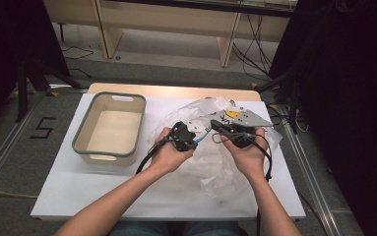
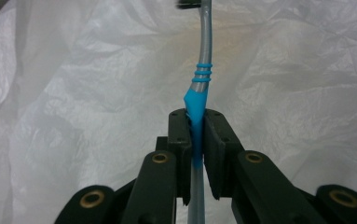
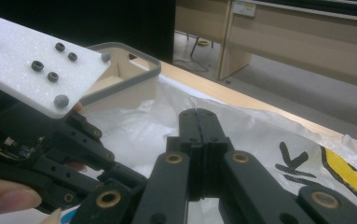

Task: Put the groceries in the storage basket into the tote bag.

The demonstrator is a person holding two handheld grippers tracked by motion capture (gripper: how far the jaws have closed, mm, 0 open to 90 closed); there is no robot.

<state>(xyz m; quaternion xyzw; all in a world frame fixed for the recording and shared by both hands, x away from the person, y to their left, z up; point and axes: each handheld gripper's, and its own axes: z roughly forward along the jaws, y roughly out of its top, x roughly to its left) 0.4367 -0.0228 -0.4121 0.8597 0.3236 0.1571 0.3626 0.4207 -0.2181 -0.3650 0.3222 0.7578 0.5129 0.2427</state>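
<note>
A slim grey stick with a blue rubber grip [image 2: 203,46], like a toothbrush handle, runs up between the jaws of my left gripper [image 2: 195,114], which is shut on its blue part. In the high view that gripper [image 1: 195,138] sits mid-table over a crumpled white plastic bag [image 1: 215,167], with the blue piece [image 1: 199,139] at its tip. My right gripper [image 1: 214,126] is close to its right, facing it. Its jaws [image 3: 198,114] are pressed together and nothing shows between them. The bag [image 3: 139,126] lies under both.
A beige basket with a grey rim [image 1: 83,129] stands empty on the left of the white table [image 1: 78,191]. The bag carries a yellow and black print [image 3: 348,172]. The left gripper's pale plate [image 3: 36,60] is close beside the right jaws. Wooden furniture legs and cables lie beyond the far edge.
</note>
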